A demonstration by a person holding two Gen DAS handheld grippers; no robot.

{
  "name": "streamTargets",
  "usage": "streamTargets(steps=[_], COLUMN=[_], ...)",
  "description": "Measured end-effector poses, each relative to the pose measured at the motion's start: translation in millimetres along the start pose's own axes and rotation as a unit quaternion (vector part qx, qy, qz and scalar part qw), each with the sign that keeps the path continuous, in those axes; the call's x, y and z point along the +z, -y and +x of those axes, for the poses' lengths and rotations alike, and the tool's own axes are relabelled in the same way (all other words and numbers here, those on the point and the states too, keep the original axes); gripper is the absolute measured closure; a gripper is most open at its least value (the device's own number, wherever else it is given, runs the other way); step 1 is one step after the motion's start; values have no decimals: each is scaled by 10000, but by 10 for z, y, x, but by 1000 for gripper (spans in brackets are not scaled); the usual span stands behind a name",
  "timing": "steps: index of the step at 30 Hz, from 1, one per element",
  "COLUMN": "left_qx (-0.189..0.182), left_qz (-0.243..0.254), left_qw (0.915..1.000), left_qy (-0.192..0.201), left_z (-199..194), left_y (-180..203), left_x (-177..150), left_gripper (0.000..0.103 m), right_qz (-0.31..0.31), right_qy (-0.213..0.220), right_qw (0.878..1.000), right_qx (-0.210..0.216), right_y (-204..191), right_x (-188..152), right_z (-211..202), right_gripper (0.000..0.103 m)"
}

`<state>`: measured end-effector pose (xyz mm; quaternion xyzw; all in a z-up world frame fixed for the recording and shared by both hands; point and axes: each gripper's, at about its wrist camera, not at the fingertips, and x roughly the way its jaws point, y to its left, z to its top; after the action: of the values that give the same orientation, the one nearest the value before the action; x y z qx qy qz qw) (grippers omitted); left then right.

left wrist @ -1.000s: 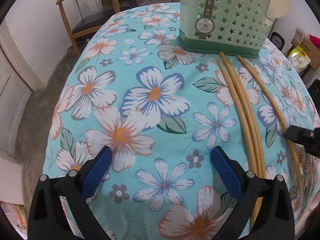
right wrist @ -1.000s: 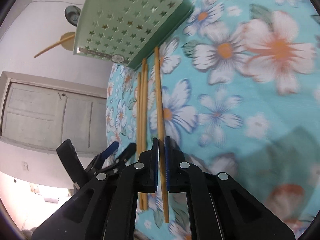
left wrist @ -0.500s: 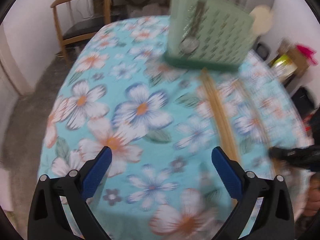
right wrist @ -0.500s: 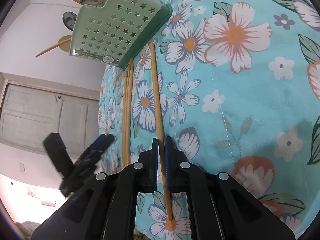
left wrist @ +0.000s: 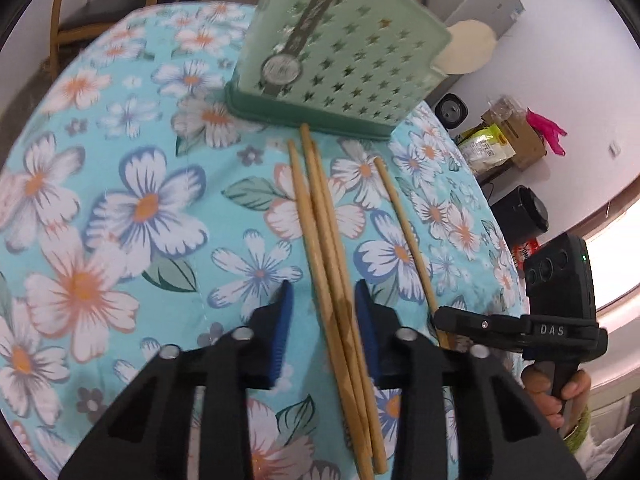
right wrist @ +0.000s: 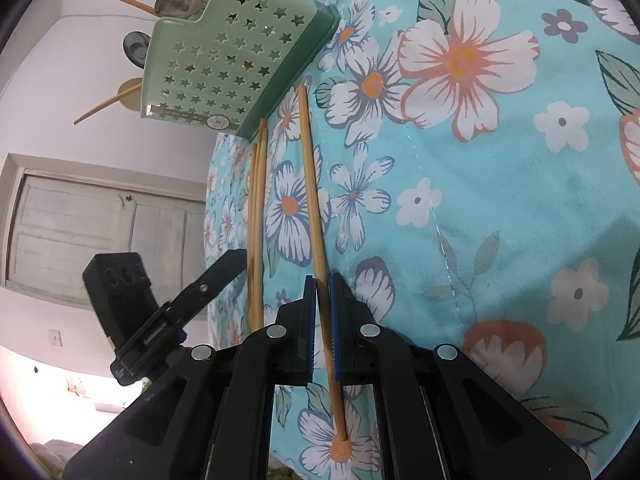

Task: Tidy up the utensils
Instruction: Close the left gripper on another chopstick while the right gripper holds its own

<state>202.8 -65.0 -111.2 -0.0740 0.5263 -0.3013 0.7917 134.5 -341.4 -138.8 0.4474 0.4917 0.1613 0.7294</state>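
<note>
Several wooden chopsticks lie on the floral tablecloth in front of a green star-pierced utensil basket (left wrist: 340, 64). In the left wrist view, a bundle of three chopsticks (left wrist: 324, 240) runs between the fingers of my left gripper (left wrist: 323, 300), which straddles them half closed with gaps on both sides. A single chopstick (right wrist: 312, 184) lies apart to the right. My right gripper (right wrist: 322, 296) is shut on that single chopstick near its thick end. It also shows in the left wrist view (left wrist: 404, 236). The basket (right wrist: 236, 60) holds spoons and chopsticks.
The round table (left wrist: 120, 200) drops off at its edges. A wooden chair (left wrist: 80, 0) stands behind it at far left. Boxes, bags and a black appliance (left wrist: 524, 208) sit on the floor to the right. A white door (right wrist: 100, 232) is in the wall.
My left gripper has moved right over the three chopsticks and its fingers have narrowed around them. My right gripper has stayed shut on the single chopstick.
</note>
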Motion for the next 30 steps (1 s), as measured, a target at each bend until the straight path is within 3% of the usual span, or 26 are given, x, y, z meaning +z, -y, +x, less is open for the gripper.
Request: streamTargets(steps=[4,12,18,23,30], left_qx=[-178,-405,-731,-911,-943], left_qz=[-275,-424,-884,-1071,-1197], left_qw=[9995,9983,9933,9900,9883], left_qy=[-35,-69,-152,-90,115], left_z=[28,28,59,37,-213], left_y=[-115,-170,-318,-383,-439], left_x=[22,26,30,14,-18], left_gripper=[87,88,88,96,97], right_qz=[12,18,15,11,-5], right_qy=[-2,20,47,60,61], right_qw=[10000,10000,10000,10000,10000], right_qx=[11,-1,-22,-36,-50], right_y=[-12,-22,-37,-46,-47], right_x=[6,-4,-13,-17,-20], right_z=[8,13,23,30,34], right_gripper=[98,98,98,98,98])
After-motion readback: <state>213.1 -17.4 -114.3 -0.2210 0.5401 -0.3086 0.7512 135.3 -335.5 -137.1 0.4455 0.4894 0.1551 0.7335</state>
